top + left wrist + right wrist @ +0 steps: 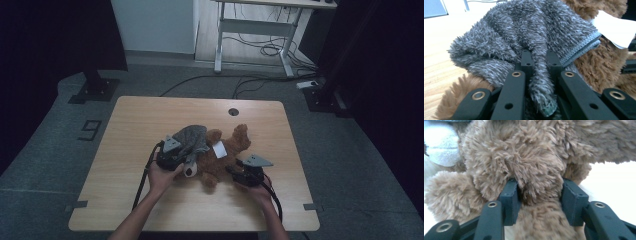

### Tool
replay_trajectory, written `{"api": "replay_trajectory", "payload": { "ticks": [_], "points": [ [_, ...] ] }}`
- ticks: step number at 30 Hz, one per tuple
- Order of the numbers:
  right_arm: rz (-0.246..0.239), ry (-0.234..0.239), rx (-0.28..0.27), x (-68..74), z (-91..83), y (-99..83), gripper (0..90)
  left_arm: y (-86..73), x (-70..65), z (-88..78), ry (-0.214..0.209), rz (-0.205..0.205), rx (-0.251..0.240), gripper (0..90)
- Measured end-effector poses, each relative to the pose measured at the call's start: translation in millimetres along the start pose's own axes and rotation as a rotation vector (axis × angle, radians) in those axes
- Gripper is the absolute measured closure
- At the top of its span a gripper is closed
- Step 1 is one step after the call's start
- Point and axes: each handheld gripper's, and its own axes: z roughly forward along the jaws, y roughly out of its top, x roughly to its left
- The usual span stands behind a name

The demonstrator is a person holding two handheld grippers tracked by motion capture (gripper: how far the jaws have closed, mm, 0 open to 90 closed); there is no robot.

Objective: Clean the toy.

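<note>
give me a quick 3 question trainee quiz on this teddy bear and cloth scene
1. True or false: the left gripper is pinching a fold of the grey cloth.
2. What lies between the right gripper jaws? A) a table edge B) part of the brown teddy bear C) a cable
3. Fill in: the white tag sits on the ____.

Key: 1 true; 2 B; 3 teddy bear

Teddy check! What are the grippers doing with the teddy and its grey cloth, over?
Left gripper shut on cloth. Right gripper around teddy, jaws at its fur, grip unclear. Cloth draped over teddy. Nothing in the way.
</note>
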Motion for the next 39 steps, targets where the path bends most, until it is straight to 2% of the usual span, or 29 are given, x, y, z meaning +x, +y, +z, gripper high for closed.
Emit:
{"api": "replay_trajectory", "payload": {
  "ticks": [2,3,4,8,11,14,15,16,17,20,21,22,26,28,30,31,32,33,34,37,38,39],
  "points": [
    [-0.009,-0.002,0.019,1.4,-3.4,2.4,45.5,-5.7,-2.5,-4.3,-0.007,-0.004,-0.015,80.5],
    [-0.009,-0.002,0.019,1.4,-3.4,2.4,45.5,-5.7,-2.5,-4.3,-0.007,-0.004,-0.015,80.5],
    [-0.024,-0.002,0.018,2.6,-5.9,5.5,39.0,-9.9,-3.8,-6.8,-0.019,-0.019,-0.03,80.5],
    [-0.01,0.013,0.008,3.5,-9.5,13.4,29.6,-17.9,-8.9,-12.4,-0.028,-0.022,-0.059,80.8],
    [-0.006,0.008,0.025,4.0,-8.3,16.6,25.8,-20.8,-10.5,-14.6,-0.033,-0.021,-0.068,80.8],
    [0.018,0.018,0.047,2.8,-1.6,18.0,23.7,-23.4,-11.0,-17.0,-0.044,-0.031,-0.073,80.9],
    [0.033,0.031,0.053,2.1,2.4,17.4,25.8,-24.3,-11.0,-17.7,-0.05,-0.038,-0.074,80.9],
    [0.047,0.064,0.053,1.8,7.2,14.6,40.3,-25.1,-11.2,-18.6,-0.056,-0.043,-0.073,80.8],
    [0.047,0.064,0.053,1.8,7.2,14.6,40.3,-25.1,-11.2,-18.6,-0.056,-0.043,-0.073,80.9],
    [0.025,0.051,0.051,5.5,7.6,11.3,57.6,-26.7,-13.3,-21.1,-0.072,-0.044,-0.069,80.8],
    [0.025,0.051,0.051,5.5,7.6,11.3,57.6,-26.7,-13.3,-21.1,-0.072,-0.044,-0.069,80.8],
    [0.001,0.036,0.046,8.5,5.4,8.2,61.4,-26.8,-15.2,-23.1,-0.083,-0.042,-0.063,80.7],
    [-0.027,0.016,0.024,13.1,1.8,0.4,64.4,-24.8,-21.1,-28.4,-0.089,-0.015,-0.045,80.4],
    [-0.03,0.013,0.021,13.6,1.3,-0.9,65.0,-22.8,-22.7,-30.5,-0.097,-0.017,-0.036,80.3],
    [-0.073,-0.01,0.005,17.0,0.5,-5.0,66.8,-12.5,-25.2,-35.2,-0.103,-0.03,-0.025,79.8],
    [-0.073,-0.01,0.005,17.0,0.5,-5.0,66.8,-12.5,-25.2,-35.2,-0.103,-0.03,-0.025,79.8],
    [-0.085,-0.026,-0.009,18.5,0.5,-7.4,67.7,0.9,-29.2,-38.0,-0.086,-0.01,-0.029,79.6],
    [-0.085,-0.026,-0.009,18.5,0.5,-7.4,67.7,0.9,-29.2,-38.0,-0.086,-0.01,-0.029,79.5],
    [-0.087,-0.03,-0.014,18.6,0.5,-8.1,68.2,13.7,-32.9,-38.3,-0.082,0.009,-0.04,79.5],
    [-0.097,-0.032,-0.02,18.9,0.2,-9.1,68.7,32.8,-38.3,-32.8,-0.091,0.002,-0.059,79.3],
    [-0.094,-0.028,-0.022,18.2,-0.1,-9.6,68.7,39.4,-40.8,-24.9,-0.091,0.007,-0.037,79.0],
    [-0.093,-0.026,-0.022,17.9,-0.3,-9.7,68.7,39.4,-40.8,-24.9,-0.091,0.007,-0.037,78.8]
  ]
}}
